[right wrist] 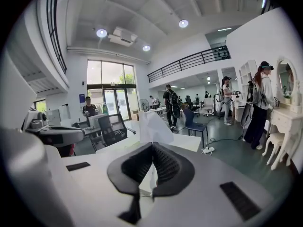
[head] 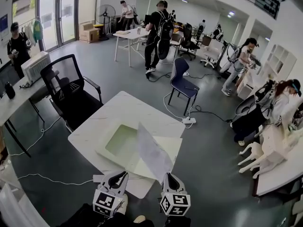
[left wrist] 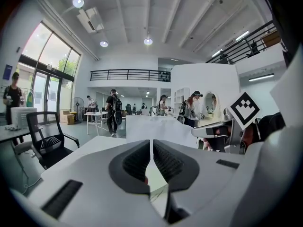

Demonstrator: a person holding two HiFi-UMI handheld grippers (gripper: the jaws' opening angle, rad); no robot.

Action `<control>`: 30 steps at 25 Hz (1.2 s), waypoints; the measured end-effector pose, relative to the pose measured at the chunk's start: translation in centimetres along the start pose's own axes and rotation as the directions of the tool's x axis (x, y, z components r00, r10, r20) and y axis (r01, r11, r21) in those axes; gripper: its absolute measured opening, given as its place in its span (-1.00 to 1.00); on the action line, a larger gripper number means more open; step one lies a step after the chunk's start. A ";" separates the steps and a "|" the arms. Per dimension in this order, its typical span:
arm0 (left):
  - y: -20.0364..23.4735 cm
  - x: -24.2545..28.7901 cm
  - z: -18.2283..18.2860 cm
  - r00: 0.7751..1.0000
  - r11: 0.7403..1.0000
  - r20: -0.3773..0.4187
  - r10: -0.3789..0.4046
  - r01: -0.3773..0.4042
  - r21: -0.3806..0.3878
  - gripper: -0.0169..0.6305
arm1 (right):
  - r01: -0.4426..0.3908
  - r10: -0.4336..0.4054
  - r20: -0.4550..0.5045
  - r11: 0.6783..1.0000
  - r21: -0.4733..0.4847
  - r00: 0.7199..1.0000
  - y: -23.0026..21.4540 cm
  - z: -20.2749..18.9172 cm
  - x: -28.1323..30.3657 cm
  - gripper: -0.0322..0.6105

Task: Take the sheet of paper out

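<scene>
The white sheet of paper stands up off the white table, tilted, with its lower edge pinched in my right gripper, which is shut on it. In the right gripper view the sheet rises straight out of the shut right gripper. Beside it lies a pale green translucent folder. My left gripper is at the folder's near edge, shut on a thin edge of it. The left gripper view shows the sheet ahead and the right gripper to its right.
A black office chair stands at the table's left, a blue chair behind it, with a power strip and cables on the floor. Several people stand around other desks. White furniture fills the right side.
</scene>
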State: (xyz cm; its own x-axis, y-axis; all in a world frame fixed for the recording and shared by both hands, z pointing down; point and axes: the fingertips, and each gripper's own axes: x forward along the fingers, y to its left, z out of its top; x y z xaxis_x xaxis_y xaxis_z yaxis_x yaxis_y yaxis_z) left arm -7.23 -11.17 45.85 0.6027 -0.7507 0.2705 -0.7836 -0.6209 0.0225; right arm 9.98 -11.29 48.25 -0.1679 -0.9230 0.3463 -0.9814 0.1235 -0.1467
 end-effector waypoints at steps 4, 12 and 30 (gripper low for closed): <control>-2.7 -2.5 -0.4 1.000 1.000 0.013 0.001 0.000 -0.001 -0.83 | -0.001 0.001 0.028 1.000 -0.010 1.000 0.0 -0.6 -4.7 -0.85; -6.8 -6.9 -0.8 0.999 1.000 0.035 0.004 -0.005 0.003 -0.83 | -0.022 0.023 0.065 0.999 -0.027 0.998 1.0 -2.1 -11.4 -0.85; -8.2 -10.2 -2.4 0.999 1.000 0.033 0.015 -0.015 -0.003 -0.83 | -0.050 0.051 0.039 0.998 -0.032 0.998 2.9 -4.6 -14.4 -0.85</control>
State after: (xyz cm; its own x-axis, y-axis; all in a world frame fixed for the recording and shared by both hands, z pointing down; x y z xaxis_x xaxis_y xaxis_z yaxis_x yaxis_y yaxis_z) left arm -7.33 2.15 45.20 0.5953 -0.7671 0.2391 -0.7931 -0.6087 0.0216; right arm 9.11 4.06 47.09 -0.2141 -0.9291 0.3016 -0.9743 0.1812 -0.1337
